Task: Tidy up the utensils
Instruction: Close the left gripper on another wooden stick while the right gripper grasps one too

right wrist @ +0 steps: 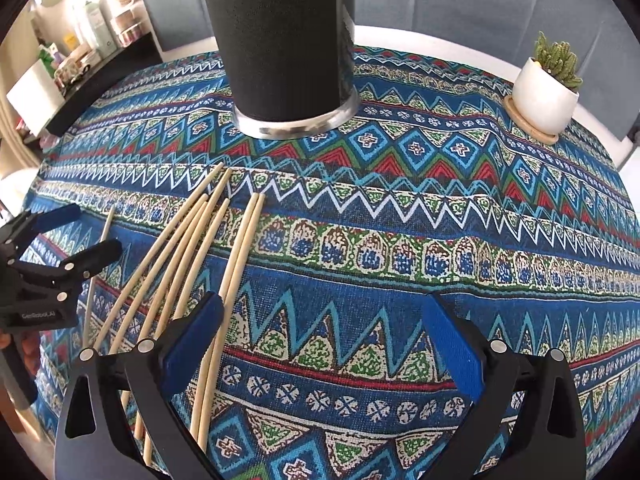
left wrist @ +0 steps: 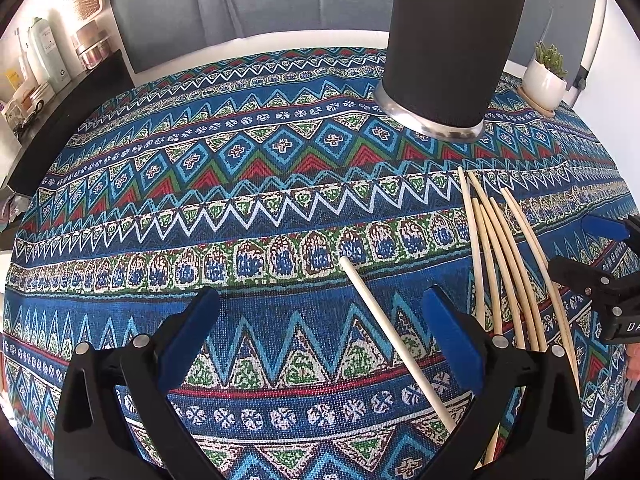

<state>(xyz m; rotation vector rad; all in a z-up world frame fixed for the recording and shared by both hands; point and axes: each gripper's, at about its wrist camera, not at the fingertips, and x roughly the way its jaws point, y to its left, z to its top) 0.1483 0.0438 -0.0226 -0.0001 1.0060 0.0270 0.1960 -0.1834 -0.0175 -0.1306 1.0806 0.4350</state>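
Bamboo chopsticks [right wrist: 188,264] lie loose on the patterned cloth [right wrist: 400,240] near the black holder [right wrist: 280,40]; left gripper [left wrist: 320,328] and right gripper [right wrist: 320,332] gape empty, and a careless pinch could roll one chopstick [left wrist: 396,340] away

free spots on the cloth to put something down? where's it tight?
Bare cloth left of the lone chopstick, out to the table's left edge, and right of the chopstick bundle, between it and the plant pot. Tight where the bundle lies between the two open grippers, below the black holder.
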